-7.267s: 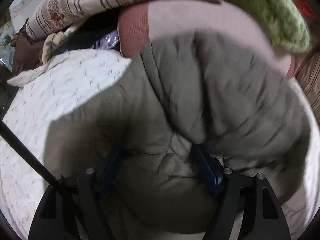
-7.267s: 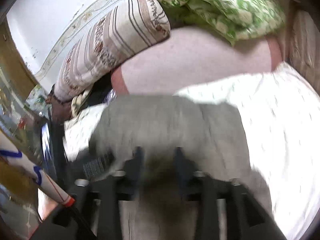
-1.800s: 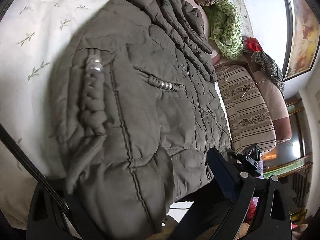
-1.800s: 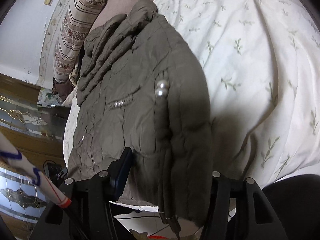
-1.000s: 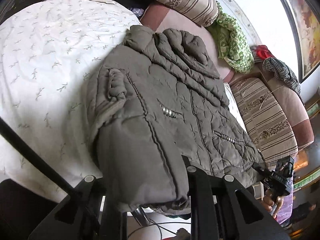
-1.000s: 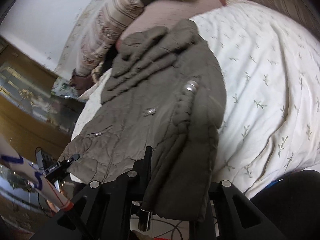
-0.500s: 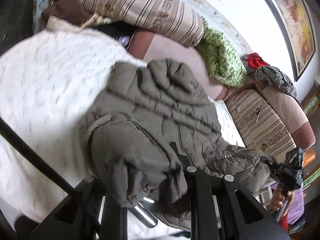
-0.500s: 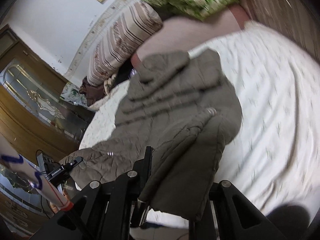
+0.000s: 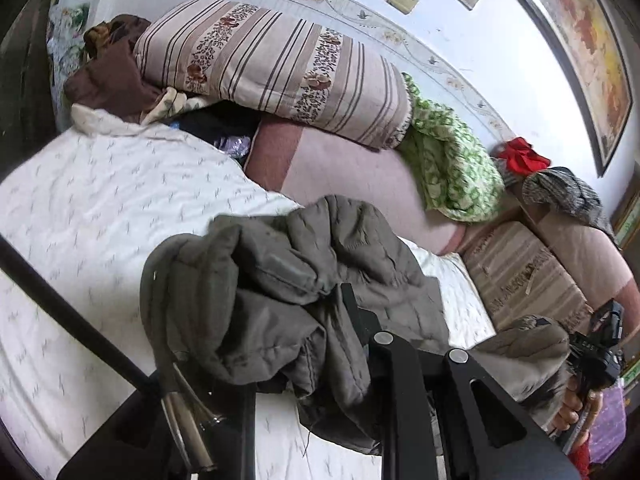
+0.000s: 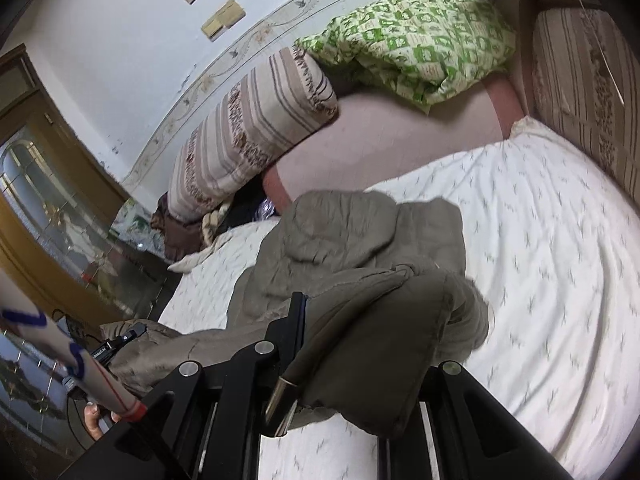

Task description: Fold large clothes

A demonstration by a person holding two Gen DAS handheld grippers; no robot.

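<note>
An olive-grey quilted jacket (image 9: 304,280) hangs bunched from both grippers above the white leaf-print bedsheet (image 9: 100,200). My left gripper (image 9: 304,364) is shut on one lower corner of the jacket, and the fabric drapes over its fingers. My right gripper (image 10: 360,344) is shut on the other corner of the jacket (image 10: 360,248), with a metal drawstring tip dangling beside it. The jacket's far end rests crumpled on the sheet (image 10: 540,240). The other gripper and hand show at each view's edge.
A striped bolster (image 9: 272,68) and a green patterned quilt (image 9: 448,168) lie on the pink sofa back (image 9: 352,172) behind the sheet. A striped cushion (image 10: 580,80) stands at the right. A wooden glass-door cabinet (image 10: 48,208) is to the left.
Both grippers have risen and tilted up, lifting the jacket's hem corners. The jacket, which lay flat on the sheet, now hangs bunched and folds toward its far end.
</note>
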